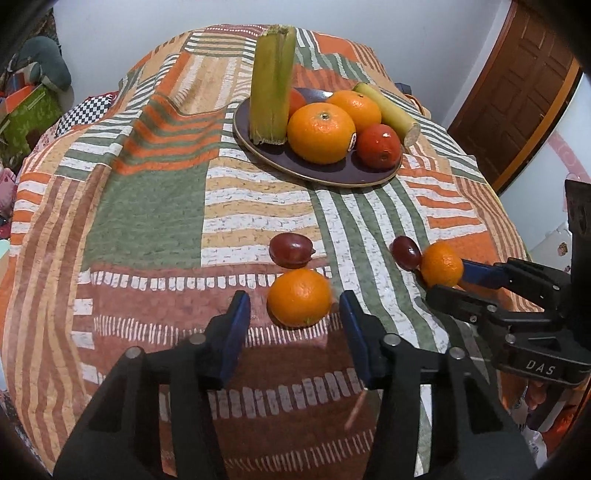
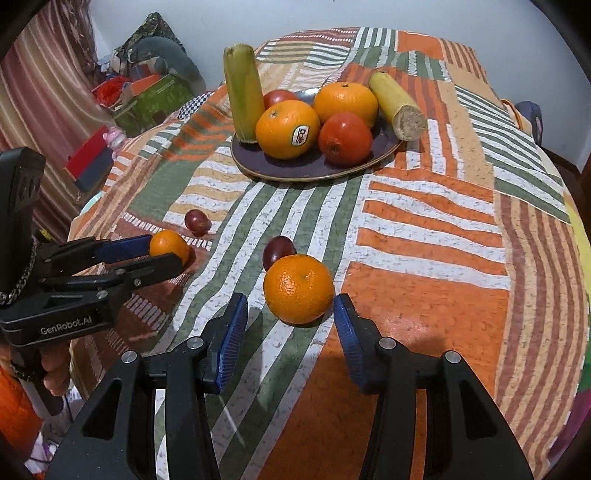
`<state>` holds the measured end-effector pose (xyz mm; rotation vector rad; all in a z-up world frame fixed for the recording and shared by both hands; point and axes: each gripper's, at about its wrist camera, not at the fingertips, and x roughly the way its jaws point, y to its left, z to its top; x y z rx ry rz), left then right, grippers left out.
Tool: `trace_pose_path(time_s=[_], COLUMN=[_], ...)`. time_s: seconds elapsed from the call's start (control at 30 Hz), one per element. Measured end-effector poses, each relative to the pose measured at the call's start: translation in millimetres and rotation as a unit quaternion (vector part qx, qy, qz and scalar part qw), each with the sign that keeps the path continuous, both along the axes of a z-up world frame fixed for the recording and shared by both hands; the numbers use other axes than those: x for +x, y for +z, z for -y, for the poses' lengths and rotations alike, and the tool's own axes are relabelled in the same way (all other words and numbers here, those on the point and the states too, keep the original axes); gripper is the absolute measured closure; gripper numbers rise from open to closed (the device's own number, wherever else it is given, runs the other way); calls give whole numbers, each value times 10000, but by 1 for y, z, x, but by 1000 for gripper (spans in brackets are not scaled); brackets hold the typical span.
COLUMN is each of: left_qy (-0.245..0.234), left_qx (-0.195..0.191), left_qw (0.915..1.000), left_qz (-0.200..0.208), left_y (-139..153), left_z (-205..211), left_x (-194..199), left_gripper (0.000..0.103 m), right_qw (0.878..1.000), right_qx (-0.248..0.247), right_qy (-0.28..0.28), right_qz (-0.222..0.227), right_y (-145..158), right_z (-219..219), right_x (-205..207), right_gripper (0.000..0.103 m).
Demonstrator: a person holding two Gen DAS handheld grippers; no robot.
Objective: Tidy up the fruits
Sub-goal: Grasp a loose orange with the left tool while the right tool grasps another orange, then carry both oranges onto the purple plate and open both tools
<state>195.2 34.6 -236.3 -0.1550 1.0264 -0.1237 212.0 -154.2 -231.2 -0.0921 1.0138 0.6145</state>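
Pale wall (image 1: pixel 424 33) behind – brown panelled door (image 1: pixel 524 85) at right, striped curtain (image 2: pixel 48 85) and clutter at left.

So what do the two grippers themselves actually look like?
Both are black plastic clamp-style tools with ridged blue pads on the fingers and silver pivot pins. The left gripper has white GenRobot.AI lettering on its body and a braided cord by the handle; the right gripper shows the letters DAS.

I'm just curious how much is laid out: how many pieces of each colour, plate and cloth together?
Orange fruits: 4
Red fruits: 2
Dark red small fruits: 2
Yellow-green stalks: 2
Total: 10
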Motion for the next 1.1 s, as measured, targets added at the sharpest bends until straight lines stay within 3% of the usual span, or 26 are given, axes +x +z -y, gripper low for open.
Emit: trace_pose_path(time_s=[0.13,0.37,0.67,1.1], left_qy=[-38,-16,-57,-185], left_qx=[-39,-135,-108,34], left_qw=[10000,9999,9991,9968], left_qz=[-10,23,417,772], left_y=[-3,-1,28,54], left_z=[2,0,2,7], left_x=[2,0,-1,40], left_gripper=[68,68,68,68], right_qw=[9998,9999,9993,9969], right_qx=[-122,-37,185,429], right_qy=[53,57,-52,-124], right_qz=[131,109,320,654], right_y=[1,2,22,48], right_z=[-2,2,5,-2], right_x=[1,3,7,30], right_gripper=[67,68,68,68])
